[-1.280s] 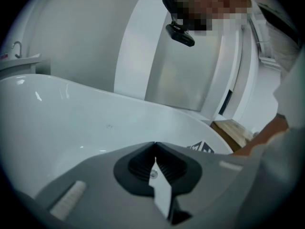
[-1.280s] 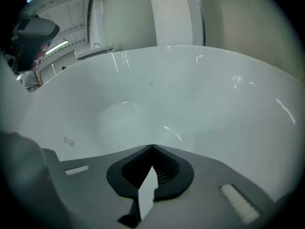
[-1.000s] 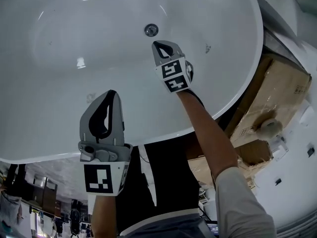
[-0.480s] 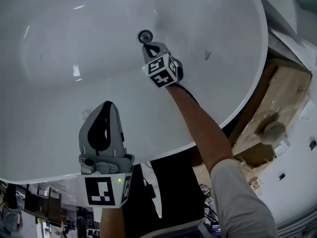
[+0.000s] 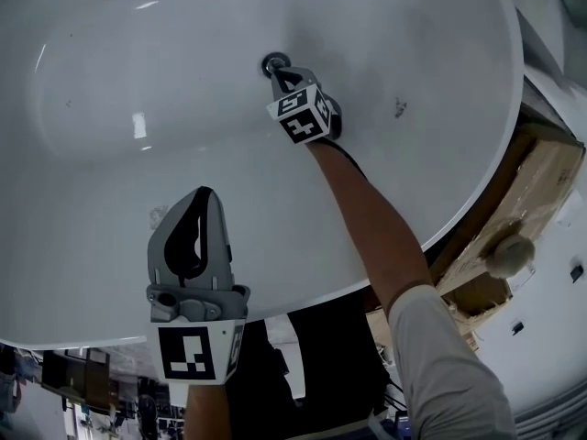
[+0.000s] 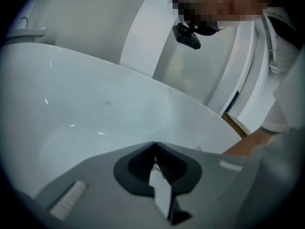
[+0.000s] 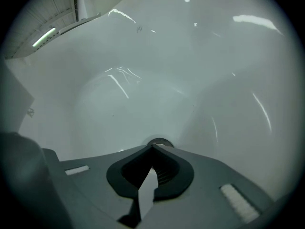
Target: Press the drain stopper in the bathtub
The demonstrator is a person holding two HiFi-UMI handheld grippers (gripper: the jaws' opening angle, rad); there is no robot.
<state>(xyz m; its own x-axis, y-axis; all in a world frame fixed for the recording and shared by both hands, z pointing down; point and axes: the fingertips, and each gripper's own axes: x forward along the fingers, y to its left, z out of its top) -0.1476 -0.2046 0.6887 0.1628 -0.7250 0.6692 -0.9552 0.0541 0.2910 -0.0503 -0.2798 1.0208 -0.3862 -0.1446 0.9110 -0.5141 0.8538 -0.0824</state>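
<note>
The round metal drain stopper [image 5: 272, 62] sits in the floor of the white bathtub [image 5: 110, 236]. My right gripper [image 5: 279, 73] is shut with nothing in it, and its tip rests at the stopper's edge. From the right gripper view the stopper [image 7: 158, 141] peeks out just past the closed tips of the right gripper [image 7: 153, 146]. Over the tub's near rim my left gripper [image 5: 202, 193] hangs shut and empty. The left gripper [image 6: 155, 143] points along the tub's inner wall [image 6: 86, 109] in its own view.
A cardboard box [image 5: 514, 200] wrapped in plastic stands right of the tub. The person's right arm [image 5: 367, 227] reaches across the rim into the basin. White panels [image 6: 248, 80] rise behind the tub.
My right gripper has travelled up and left across the tub floor until its tip meets the stopper. The left gripper has stayed over the near rim.
</note>
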